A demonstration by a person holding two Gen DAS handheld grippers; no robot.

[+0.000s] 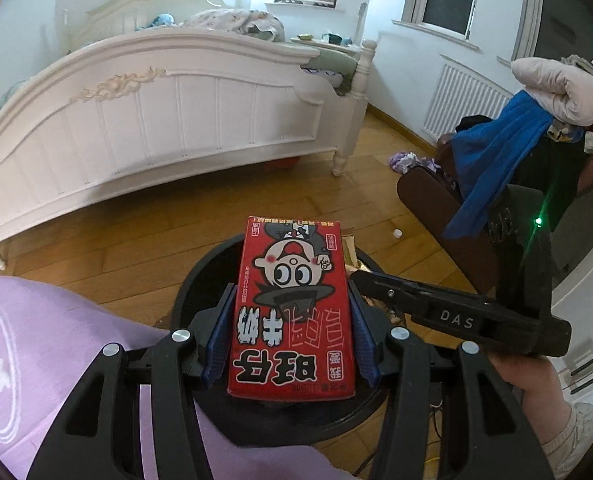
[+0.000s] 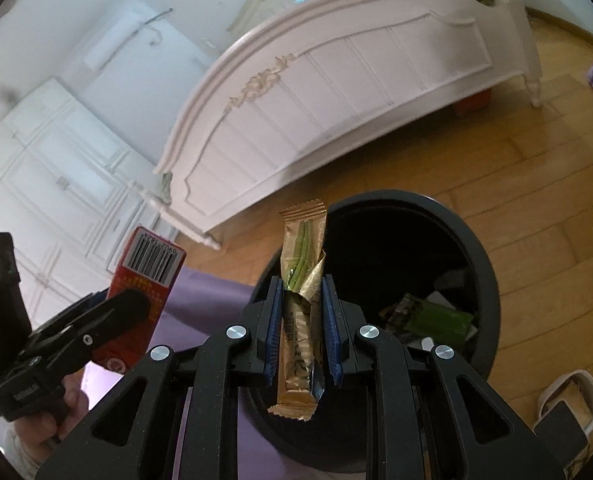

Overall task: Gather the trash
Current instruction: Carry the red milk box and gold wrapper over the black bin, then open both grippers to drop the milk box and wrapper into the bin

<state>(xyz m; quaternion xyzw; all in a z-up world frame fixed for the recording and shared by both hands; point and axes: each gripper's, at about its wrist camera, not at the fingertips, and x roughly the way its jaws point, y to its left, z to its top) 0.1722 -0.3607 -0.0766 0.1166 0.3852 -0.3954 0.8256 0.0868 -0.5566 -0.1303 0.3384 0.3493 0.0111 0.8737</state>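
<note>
My left gripper (image 1: 292, 296) is shut on a red milk carton (image 1: 292, 312) with a cartoon face, held over the black round bin (image 1: 184, 304). The same carton (image 2: 144, 280) shows its barcode end at the left of the right wrist view, in the left gripper (image 2: 108, 312). My right gripper (image 2: 302, 280) is shut on a gold snack wrapper (image 2: 302, 280) with green print, above the rim of the bin (image 2: 484, 264). A green packet (image 2: 432, 316) and other rubbish lie inside the bin. The right gripper (image 1: 360, 276) reaches in from the right in the left wrist view.
A white bed footboard (image 1: 156, 120) stands beyond the bin on a wooden floor. A dark chair (image 1: 436, 200) draped with blue cloth is at the right. A small white cap (image 1: 397, 233) lies on the floor. A lilac-clad leg (image 1: 56, 340) is close beside the bin. A slipper (image 2: 572, 396) lies near the bin.
</note>
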